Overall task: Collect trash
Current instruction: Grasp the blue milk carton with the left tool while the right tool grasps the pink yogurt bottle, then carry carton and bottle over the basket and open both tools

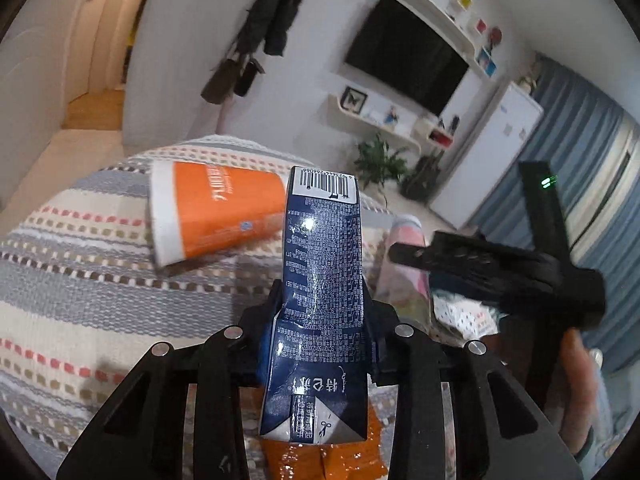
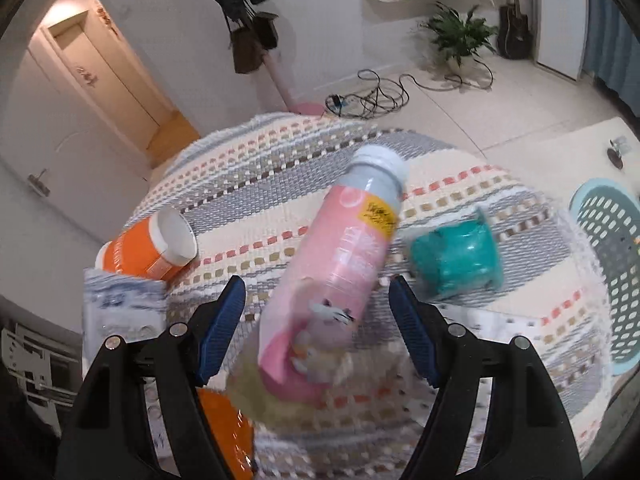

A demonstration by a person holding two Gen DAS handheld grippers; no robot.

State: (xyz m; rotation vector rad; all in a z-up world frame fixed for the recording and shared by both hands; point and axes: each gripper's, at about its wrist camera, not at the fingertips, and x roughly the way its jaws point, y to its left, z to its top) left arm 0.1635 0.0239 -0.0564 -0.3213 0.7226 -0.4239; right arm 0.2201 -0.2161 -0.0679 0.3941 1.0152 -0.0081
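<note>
My left gripper clamped the dark-blue printed carton; my right gripper gaped wide around the pink plastic bottle mid-tablecloth. Judged: centre, then close.

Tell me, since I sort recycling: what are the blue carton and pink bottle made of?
The blue carton looks like glossy coated paperboard: creased folds, glare, a printed barcode. The pink bottle seems to be smooth plastic with a printed sleeve and white screw cap, though blurred.

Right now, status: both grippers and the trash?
Left gripper shut on blue carton. Right gripper open around pink bottle. Orange cup, teal cup remain on table.
</note>
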